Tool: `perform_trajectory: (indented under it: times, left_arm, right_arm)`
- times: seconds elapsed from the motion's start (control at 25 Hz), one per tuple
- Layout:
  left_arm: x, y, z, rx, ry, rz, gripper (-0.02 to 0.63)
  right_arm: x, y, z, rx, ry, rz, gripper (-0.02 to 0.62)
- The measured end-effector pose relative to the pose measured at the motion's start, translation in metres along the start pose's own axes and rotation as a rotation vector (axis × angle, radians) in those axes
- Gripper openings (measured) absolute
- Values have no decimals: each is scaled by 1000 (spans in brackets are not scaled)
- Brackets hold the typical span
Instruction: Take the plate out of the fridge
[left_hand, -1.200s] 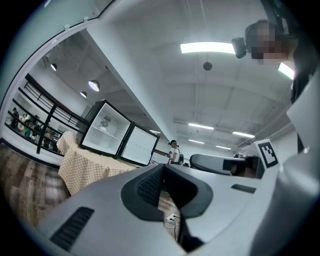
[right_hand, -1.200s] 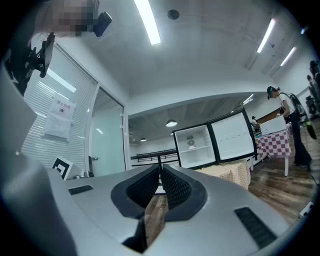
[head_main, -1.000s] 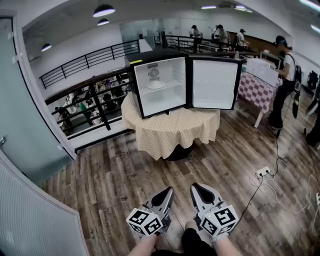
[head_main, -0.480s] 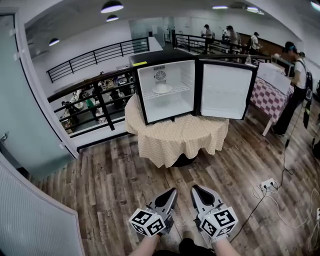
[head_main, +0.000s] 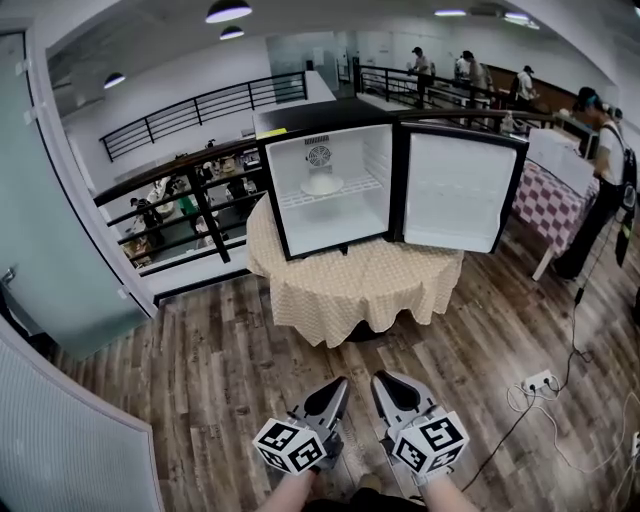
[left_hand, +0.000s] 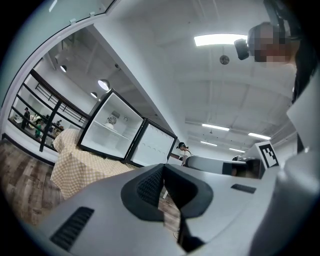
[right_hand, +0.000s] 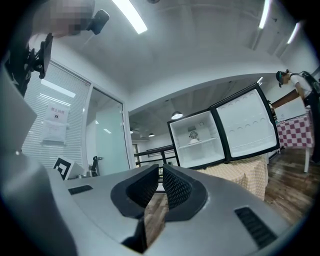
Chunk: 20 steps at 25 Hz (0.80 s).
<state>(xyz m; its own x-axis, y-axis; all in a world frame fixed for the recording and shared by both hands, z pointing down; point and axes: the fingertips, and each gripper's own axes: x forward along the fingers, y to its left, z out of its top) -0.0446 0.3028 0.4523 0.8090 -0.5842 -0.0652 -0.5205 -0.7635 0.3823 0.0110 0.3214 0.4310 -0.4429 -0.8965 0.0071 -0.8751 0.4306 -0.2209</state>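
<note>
No legible text, label, brand or number anywhere

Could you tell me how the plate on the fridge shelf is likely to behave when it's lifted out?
The plate looks white, like ceramic, so it is probably rigid, breakable and somewhat slippery at its thin rim. It rests on what looks like a wire shelf, so it may catch if dragged rather than lifted.

Indoor mezzanine hall: black railing (head_main: 190, 185) over a lower floor, cloth-covered tables (head_main: 350, 290), wood flooring (head_main: 225, 370), pendant lamps (head_main: 228, 12).
</note>
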Motion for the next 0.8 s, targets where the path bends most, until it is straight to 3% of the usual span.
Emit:
perform_trajectory:
  times: [0.44, 0.8]
  left_arm:
    - [30, 8, -2, -9, -33, 67, 8]
    - [27, 17, 0, -17, -47, 116, 8]
  right_arm:
    - [17, -35, 7, 24, -1, 59, 48]
    - [29, -33, 1, 58, 13, 107, 48]
